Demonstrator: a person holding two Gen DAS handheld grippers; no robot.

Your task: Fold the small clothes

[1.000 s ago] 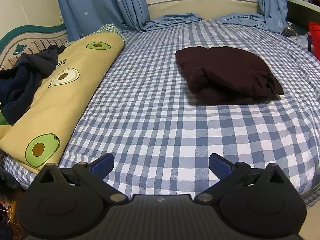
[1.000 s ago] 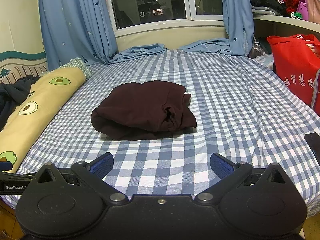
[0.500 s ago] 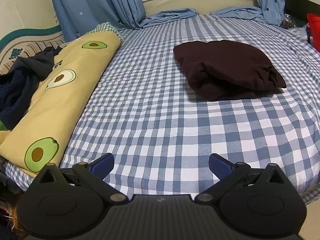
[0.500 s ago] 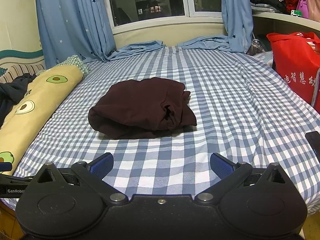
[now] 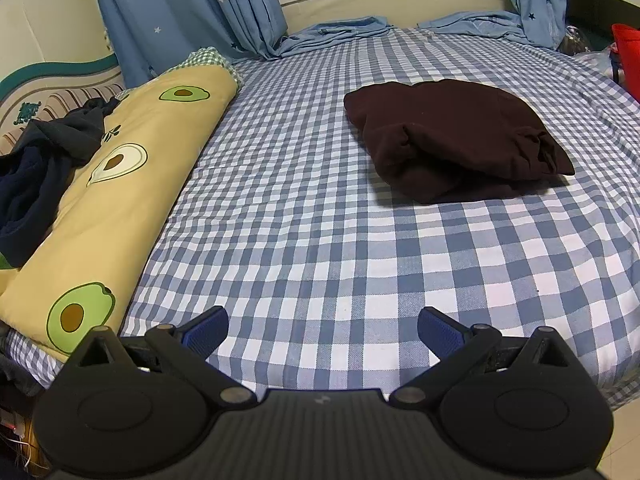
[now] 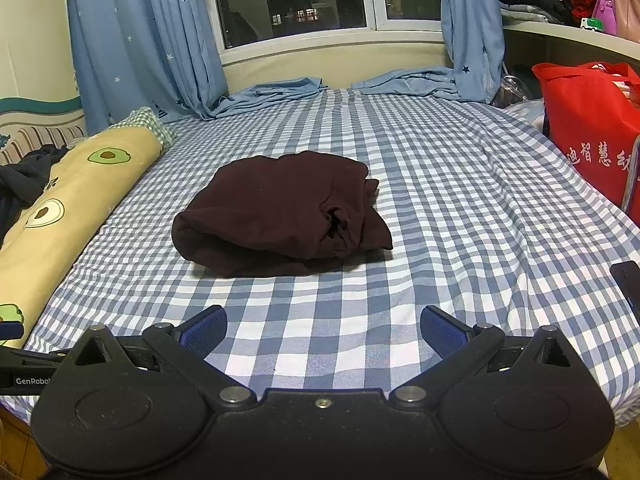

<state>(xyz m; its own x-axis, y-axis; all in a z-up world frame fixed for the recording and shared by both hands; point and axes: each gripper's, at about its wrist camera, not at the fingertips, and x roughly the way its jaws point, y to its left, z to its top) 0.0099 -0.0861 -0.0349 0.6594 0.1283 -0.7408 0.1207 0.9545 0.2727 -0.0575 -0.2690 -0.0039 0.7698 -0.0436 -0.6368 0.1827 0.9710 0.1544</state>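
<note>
Soft maroon garment folded, lumpy; checked bedsheet beneath.

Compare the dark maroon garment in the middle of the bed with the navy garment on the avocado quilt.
The dark maroon garment is doubled over in a compact bundle; the navy garment sprawls crumpled and unfolded. The maroon one lies on the checked sheet mid-bed; the navy one is draped over the avocado quilt at the bed's side. Both are dark, soft cloth, and neither gripper touches either.
</note>
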